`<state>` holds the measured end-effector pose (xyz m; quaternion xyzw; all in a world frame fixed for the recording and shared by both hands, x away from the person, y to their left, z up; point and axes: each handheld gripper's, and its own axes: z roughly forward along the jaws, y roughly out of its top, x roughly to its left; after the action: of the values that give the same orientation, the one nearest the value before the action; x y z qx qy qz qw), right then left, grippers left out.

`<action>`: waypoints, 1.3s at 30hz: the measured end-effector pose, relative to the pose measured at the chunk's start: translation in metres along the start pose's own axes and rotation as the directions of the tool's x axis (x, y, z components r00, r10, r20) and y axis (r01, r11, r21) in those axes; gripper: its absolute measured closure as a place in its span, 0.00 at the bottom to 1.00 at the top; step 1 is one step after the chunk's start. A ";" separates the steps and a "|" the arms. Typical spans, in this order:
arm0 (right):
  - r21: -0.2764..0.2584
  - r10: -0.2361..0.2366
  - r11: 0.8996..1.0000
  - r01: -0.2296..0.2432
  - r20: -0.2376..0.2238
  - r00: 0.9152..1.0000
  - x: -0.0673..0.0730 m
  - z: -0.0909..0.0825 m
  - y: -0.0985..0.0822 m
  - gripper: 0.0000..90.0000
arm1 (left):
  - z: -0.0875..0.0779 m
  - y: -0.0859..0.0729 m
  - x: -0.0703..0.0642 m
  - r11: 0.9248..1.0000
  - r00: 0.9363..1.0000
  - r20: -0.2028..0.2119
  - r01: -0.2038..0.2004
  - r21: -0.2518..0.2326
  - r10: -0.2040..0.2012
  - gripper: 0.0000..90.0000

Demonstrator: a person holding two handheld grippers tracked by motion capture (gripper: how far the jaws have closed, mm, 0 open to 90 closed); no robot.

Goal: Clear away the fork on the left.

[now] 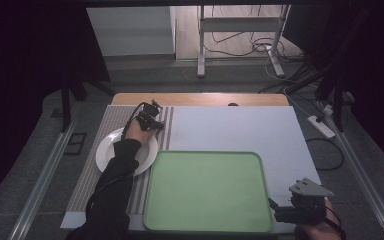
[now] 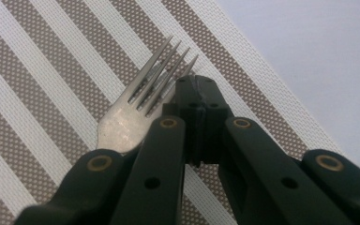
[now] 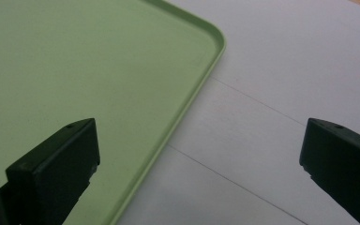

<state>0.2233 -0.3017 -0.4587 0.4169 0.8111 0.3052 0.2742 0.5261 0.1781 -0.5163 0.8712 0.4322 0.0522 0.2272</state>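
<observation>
Striped placemat (image 1: 87,165): lies along the left of the desk (image 1: 280,130).

White plate (image 1: 111,145): rests on the placemat, partly covered by the person's left sleeve (image 1: 112,185).

Left gripper (image 2: 196,84): beyond the plate at the placemat's far end, jaws brought fully together.

Fork (image 2: 136,108): lies on the placemat just beside the jaw tips, its handle hidden beneath the gripper. Whether the jaws have pinched it cannot be told.

Risk: the jaws may have shut beside the thin metal, not on it, so a lift could come up empty or let the fork slide out and clatter onto the plate.

Green tray (image 1: 207,190): centre of desk, nothing on it.

Right gripper (image 1: 285,210): near the tray's right corner, jaws wide apart, holding nothing.
</observation>
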 end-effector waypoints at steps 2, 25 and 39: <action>-0.001 -0.001 1.000 0.001 0.001 1.000 0.000 0.000 0.000 0.00 | 0.001 0.003 0.003 1.000 1.000 0.001 0.007 0.001 -0.007 0.99; 0.003 -0.009 1.000 0.009 -0.004 1.000 0.001 0.000 0.000 0.00 | -0.023 -0.006 0.034 0.998 1.000 -0.021 -0.013 -0.063 0.011 0.33; 0.006 -0.014 1.000 0.014 -0.006 1.000 0.001 0.001 0.000 0.00 | -0.015 -0.019 0.063 0.999 0.999 -0.049 0.020 0.043 -0.018 0.00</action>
<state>0.2233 -0.3005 -0.4593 0.4110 0.8158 0.3020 0.2728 0.5469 0.2422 -0.5181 0.8702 0.4470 0.0617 0.1980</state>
